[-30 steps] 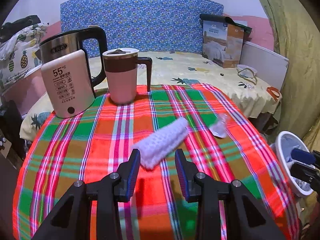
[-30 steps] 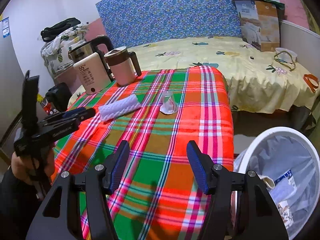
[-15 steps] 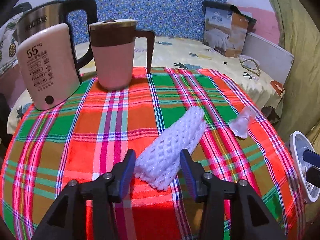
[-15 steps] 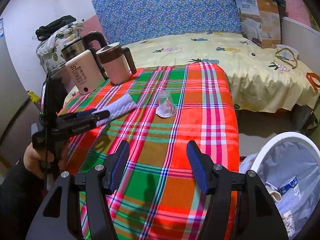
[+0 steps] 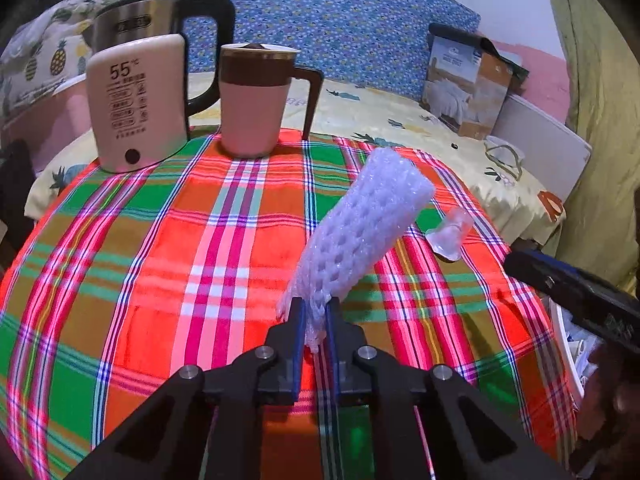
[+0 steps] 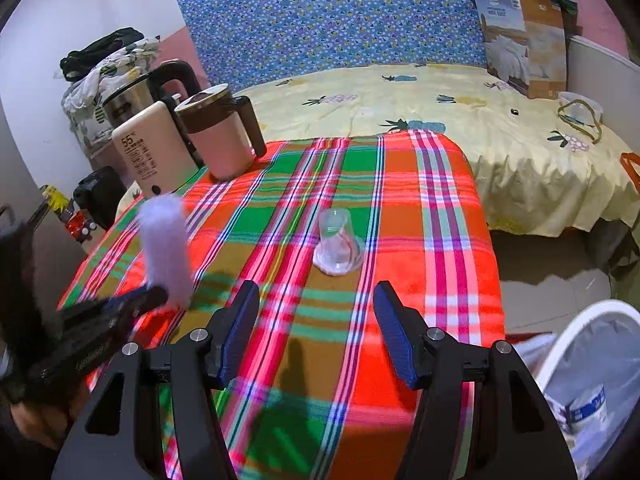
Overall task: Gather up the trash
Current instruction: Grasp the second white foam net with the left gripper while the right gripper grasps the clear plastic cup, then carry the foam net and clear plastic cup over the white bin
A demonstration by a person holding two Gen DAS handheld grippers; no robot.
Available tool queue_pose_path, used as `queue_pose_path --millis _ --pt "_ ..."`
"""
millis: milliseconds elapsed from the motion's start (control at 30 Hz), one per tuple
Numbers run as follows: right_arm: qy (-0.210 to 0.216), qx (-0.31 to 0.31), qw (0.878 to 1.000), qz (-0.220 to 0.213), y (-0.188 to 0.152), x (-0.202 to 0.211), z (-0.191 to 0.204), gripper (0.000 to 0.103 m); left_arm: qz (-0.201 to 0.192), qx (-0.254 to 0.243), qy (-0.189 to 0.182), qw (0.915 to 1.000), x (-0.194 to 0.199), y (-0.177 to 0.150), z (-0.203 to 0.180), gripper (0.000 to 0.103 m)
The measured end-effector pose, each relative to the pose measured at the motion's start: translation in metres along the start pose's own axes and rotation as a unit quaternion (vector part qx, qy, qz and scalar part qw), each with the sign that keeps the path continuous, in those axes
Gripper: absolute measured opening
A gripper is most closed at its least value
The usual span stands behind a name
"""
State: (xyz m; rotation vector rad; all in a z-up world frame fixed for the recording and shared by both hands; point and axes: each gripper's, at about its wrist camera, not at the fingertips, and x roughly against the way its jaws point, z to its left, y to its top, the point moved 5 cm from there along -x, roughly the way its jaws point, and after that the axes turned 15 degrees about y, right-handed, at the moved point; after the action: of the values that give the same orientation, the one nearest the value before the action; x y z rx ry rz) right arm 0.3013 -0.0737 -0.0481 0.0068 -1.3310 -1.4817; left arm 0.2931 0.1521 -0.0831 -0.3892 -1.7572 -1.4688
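My foam net [image 5: 360, 236] slants up and away to the right, its near end lifted over the plaid table [image 5: 120, 280]. I count one net, one clear cup [image 6: 338, 246] lying mouth toward me, one bin [image 6: 592, 360]. My left gripper [image 5: 316, 320] has just closed, pinching the net's end. My right gripper [image 6: 316, 332] hangs spread and empty before the cup.

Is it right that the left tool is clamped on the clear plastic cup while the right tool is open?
Not quite. The left tool is clamped on the white foam mesh sleeve, as the left wrist view shows. The clear plastic cup sits upside down on the plaid cloth. The right tool is open.
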Motion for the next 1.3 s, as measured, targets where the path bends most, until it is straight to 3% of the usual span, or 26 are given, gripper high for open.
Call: queue_pose_path --millis 267,367,433,800,1300 --pt "-0.026 0.009 1.0 0.008 0.021 -0.033 -0.013 0.056 -0.008 0.02 -0.019 0.9996 -0.003 0.003 0.01 0.009" --pt "-0.03 0.002 0.999 0.019 0.022 -0.046 -0.019 0.045 -0.01 0.023 -0.026 0.9994 -0.004 0.004 0.011 0.009" --pt "-0.037 -0.002 0.999 0.021 0.022 -0.048 -0.021 0.029 -0.011 0.024 -0.029 0.9992 -0.004 0.004 0.011 0.009" --pt "-0.03 0.004 0.999 -0.01 0.014 -0.008 -0.001 0.028 -0.022 0.019 -0.026 0.9992 0.009 0.005 0.008 0.009" --pt "-0.005 0.018 0.999 -0.037 -0.017 0.055 0.027 0.028 -0.033 0.003 -0.032 0.9989 0.073 -0.024 -0.011 0.009"
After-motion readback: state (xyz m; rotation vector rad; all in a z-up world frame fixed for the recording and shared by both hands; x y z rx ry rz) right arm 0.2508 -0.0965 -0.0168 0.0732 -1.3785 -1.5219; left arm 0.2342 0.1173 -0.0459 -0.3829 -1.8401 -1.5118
